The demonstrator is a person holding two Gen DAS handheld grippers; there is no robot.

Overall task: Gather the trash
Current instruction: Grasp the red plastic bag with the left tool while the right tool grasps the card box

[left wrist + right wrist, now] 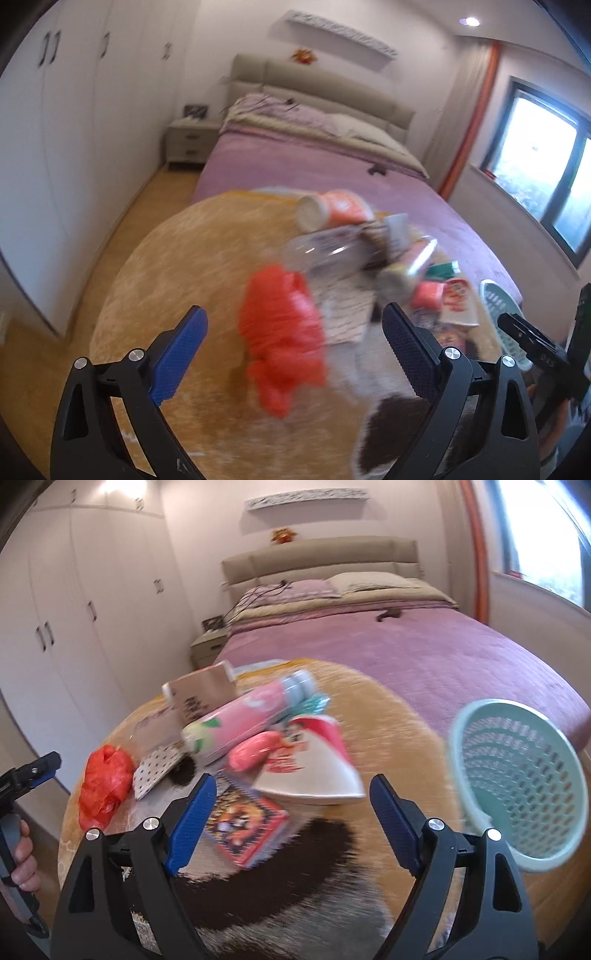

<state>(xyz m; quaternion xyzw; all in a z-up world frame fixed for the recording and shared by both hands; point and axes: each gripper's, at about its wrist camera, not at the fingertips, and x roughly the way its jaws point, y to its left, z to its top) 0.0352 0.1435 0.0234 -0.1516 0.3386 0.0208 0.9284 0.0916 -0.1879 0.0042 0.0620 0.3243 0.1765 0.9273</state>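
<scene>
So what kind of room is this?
It looks like a bedroom. There's a big bed with pillows, a nightstand beside it, and tall white wardrobes along the wall.

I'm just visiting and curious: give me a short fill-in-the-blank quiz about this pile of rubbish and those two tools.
1. The crumpled plastic bag at the pile's left edge is coloured ____.
2. The mint-green perforated basket lies on its ____.
3. Both the left tool and the right tool stand ____, holding nothing.
4. Behind the pile stands a bed with a ____ cover.

Missing words: red; side; open; purple
</scene>
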